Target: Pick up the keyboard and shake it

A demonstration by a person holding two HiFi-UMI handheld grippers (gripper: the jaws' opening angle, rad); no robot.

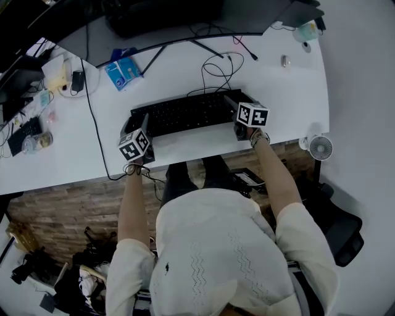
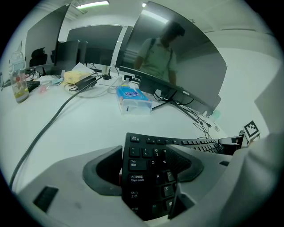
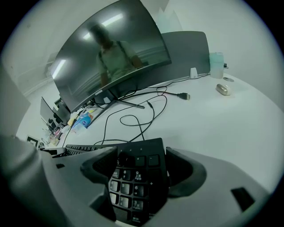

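A long black keyboard [image 1: 185, 114] stretches across the white desk [image 1: 74, 160] in front of the person. My left gripper [image 1: 144, 126] is shut on its left end. In the left gripper view, one pad [image 2: 183, 163] lies over the letter keys and the other sits behind the keyboard [image 2: 142, 153]. My right gripper [image 1: 233, 103] is shut on the right end. In the right gripper view, the number pad of the keyboard [image 3: 133, 177] fills the gap between its jaws. Whether the keyboard is off the desk, I cannot tell.
A curved monitor [image 1: 185, 15] stands behind the keyboard, with loose black cables [image 1: 219, 68] trailing before it. A blue tissue pack [image 1: 123, 71] lies at the back left. A small white fan [image 1: 320, 147] is clipped at the desk's right edge. Clutter sits far left.
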